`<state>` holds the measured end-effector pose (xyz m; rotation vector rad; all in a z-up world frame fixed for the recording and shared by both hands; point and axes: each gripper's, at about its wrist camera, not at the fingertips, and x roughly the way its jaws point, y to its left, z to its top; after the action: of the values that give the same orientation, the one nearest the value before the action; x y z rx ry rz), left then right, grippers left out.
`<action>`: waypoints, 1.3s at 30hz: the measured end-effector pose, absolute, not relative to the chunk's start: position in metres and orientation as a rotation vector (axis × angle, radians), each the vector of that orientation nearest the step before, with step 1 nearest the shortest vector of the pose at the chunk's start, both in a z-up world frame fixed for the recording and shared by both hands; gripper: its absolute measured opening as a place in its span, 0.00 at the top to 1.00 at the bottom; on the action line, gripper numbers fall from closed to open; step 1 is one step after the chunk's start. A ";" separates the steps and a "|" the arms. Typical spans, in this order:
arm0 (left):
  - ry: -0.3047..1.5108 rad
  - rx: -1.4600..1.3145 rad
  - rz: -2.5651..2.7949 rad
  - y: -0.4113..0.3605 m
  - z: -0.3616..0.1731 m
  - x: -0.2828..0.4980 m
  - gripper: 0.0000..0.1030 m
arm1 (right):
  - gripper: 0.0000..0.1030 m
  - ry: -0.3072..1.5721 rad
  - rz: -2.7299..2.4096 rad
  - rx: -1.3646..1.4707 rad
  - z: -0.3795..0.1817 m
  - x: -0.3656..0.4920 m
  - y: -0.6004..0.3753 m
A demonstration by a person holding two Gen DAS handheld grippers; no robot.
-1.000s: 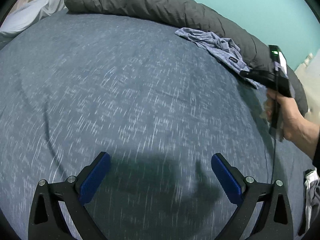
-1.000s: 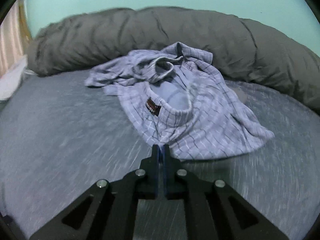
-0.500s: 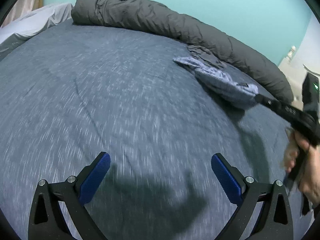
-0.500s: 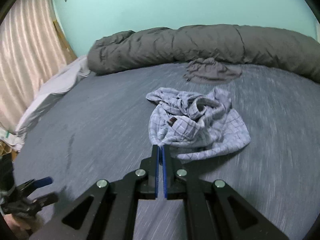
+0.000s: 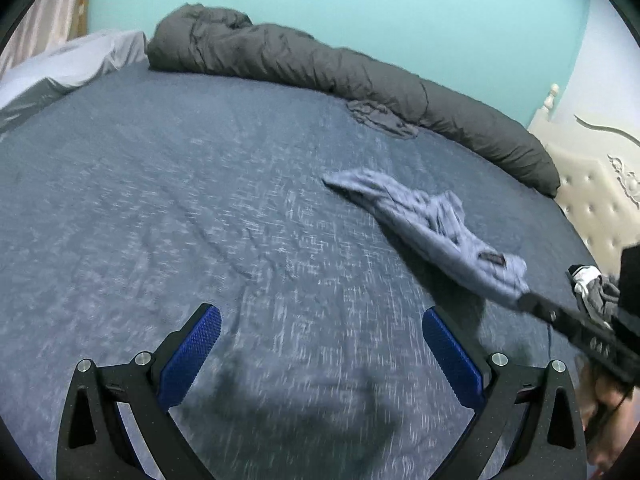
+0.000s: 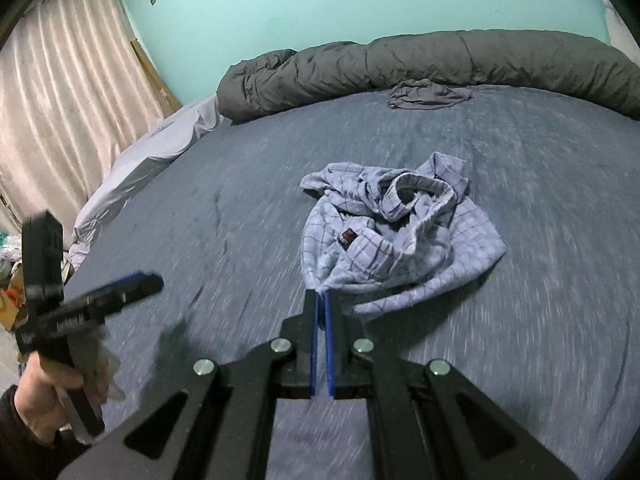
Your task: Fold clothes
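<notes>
The checked blue shorts (image 6: pixel 396 236) lie in a crumpled heap on the dark blue bedsheet (image 6: pixel 540 320), waistband twisted open on top, nowhere near flat or folded. One edge is drawn into a taut point where the right gripper (image 6: pixel 321 300) has it pinched between closed fingers, which looks like a hold meant to drag or lift the cloth so it can be spread. The left gripper (image 5: pixel 320 356) hangs over bare sheet well to the side, its blue pads (image 5: pixel 188 356) spread wide with nothing between them, likely free to take a second corner. Farther back a small grey garment (image 6: pixel 428 95) lies just against the rolled grey duvet (image 6: pixel 460 60) along the wall, and a pale pillow (image 5: pixel 68 64) sits at the bed's far corner
</notes>
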<state>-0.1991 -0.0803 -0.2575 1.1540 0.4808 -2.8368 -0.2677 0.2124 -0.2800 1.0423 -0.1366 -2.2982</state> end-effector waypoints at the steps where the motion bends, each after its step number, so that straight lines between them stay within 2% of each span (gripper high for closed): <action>1: 0.488 1.145 -2.839 -0.081 -0.254 -0.190 0.00 | 0.98 -0.126 -2.300 1.048 -0.279 -0.256 0.212; 12: 0.493 1.172 -2.867 -0.064 -0.235 -0.103 0.00 | 0.98 -0.128 -2.295 1.106 -0.279 -0.127 0.222; 22: 0.459 1.206 -2.853 -0.039 -0.266 -0.079 0.00 | 0.96 -0.171 -2.270 1.222 -0.333 -0.086 0.226; 24: 0.447 1.216 -2.856 -0.036 -0.269 -0.085 0.00 | 0.92 -0.216 -2.324 1.203 -0.328 -0.086 0.238; 26: 0.436 1.225 -2.859 -0.033 -0.273 -0.092 0.00 | 0.82 -0.340 -2.348 1.149 -0.322 -0.082 0.255; 27: 0.430 1.229 -2.860 -0.032 -0.274 -0.095 0.00 | 0.63 -0.373 -2.380 1.130 -0.320 -0.084 0.262; 28: 0.424 1.234 -2.862 -0.030 -0.276 -0.098 0.00 | 0.50 -0.405 -2.411 1.110 -0.319 -0.086 0.268; 36: 0.360 1.272 -2.896 -0.010 -0.287 -0.130 0.00 | 0.49 -0.654 -2.387 1.208 -0.342 -0.152 0.282; 39: 0.324 1.288 -2.923 0.002 -0.289 -0.145 0.00 | 0.51 -0.595 -2.365 1.254 -0.352 -0.160 0.271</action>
<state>-0.1452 0.0022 -0.2893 1.2879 0.3245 -2.9226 -0.1595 0.2710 -0.3524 1.2536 -0.5953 -2.3652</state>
